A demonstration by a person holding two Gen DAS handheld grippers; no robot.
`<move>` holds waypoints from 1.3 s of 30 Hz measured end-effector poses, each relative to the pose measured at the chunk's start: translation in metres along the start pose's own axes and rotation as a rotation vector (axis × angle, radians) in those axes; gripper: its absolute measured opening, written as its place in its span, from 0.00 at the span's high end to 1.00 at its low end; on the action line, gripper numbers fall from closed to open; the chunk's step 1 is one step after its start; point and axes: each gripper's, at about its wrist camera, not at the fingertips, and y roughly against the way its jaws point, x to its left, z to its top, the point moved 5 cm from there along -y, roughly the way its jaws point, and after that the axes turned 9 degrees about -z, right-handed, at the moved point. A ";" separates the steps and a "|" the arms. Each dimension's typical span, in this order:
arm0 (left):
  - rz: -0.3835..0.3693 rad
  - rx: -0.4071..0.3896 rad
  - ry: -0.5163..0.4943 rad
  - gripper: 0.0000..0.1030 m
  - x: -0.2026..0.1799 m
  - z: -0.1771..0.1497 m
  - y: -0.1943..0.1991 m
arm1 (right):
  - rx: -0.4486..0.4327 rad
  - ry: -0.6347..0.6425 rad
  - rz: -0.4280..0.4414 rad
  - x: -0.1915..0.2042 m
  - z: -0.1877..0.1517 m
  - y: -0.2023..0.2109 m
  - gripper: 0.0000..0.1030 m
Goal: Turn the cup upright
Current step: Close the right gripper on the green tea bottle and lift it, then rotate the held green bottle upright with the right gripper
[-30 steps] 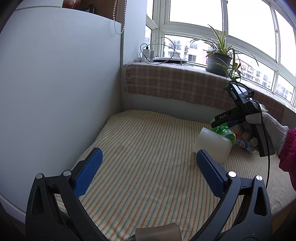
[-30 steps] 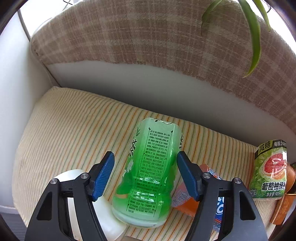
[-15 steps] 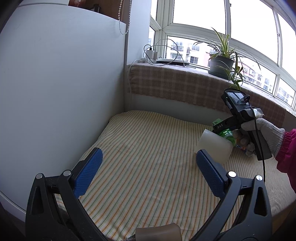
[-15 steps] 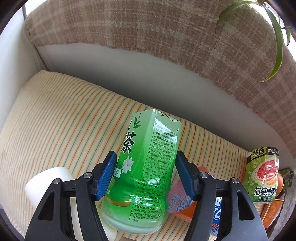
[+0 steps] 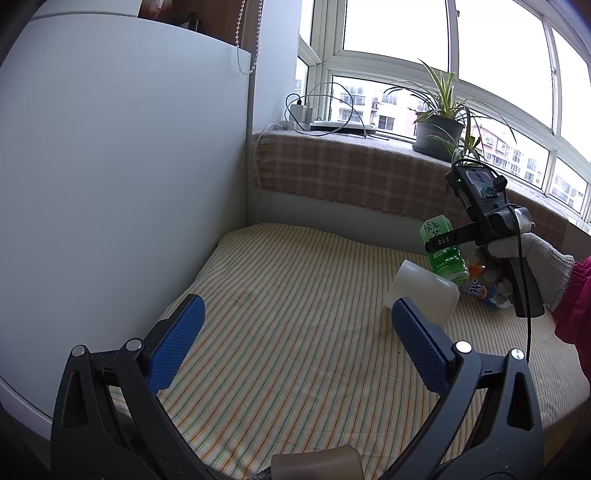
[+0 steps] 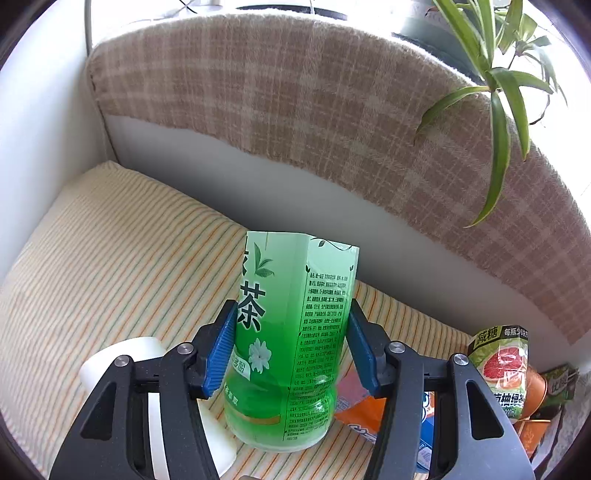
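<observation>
Where pouch (image 6: 364, 413) abuts, white cup (image 6: 147, 387) beside green cup (image 6: 291, 332).

white wall (image 5: 122, 177) | bay windows (image 5: 395, 33), daylight | plaid sill cover (image 5: 332, 170) | striped cushion (image 5: 295, 314)

A home was indicated: a striped cushion (image 5: 295, 295) filled the lower frame, a checked blanket (image 5: 351, 173) draped the sill at centre, and a potted plant (image 5: 439, 129) and charger (image 5: 297, 110) were seen by upper-right windows.
</observation>
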 end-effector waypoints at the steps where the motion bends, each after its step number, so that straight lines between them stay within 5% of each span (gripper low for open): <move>1: 0.000 -0.001 -0.001 0.00 0.000 0.001 0.001 | -0.020 0.000 0.004 -0.001 0.001 0.006 0.46; 8: -0.014 -0.009 -0.013 0.00 -0.009 0.002 0.005 | -0.177 -0.007 0.017 -0.017 -0.013 0.066 0.46; 16: -0.047 -0.012 -0.037 0.00 -0.027 0.005 0.007 | -0.282 -0.114 0.140 -0.036 -0.048 0.133 0.46; 22: -0.073 -0.004 -0.042 0.00 -0.041 0.005 0.004 | -0.233 -0.249 0.275 -0.057 -0.096 0.148 0.46; 29: -0.168 0.053 -0.052 0.00 -0.068 -0.002 -0.006 | -0.069 -0.409 0.436 -0.062 -0.162 0.130 0.46; 39: -0.319 0.178 0.006 0.00 -0.102 -0.019 -0.025 | 0.042 -0.495 0.450 -0.069 -0.203 0.092 0.45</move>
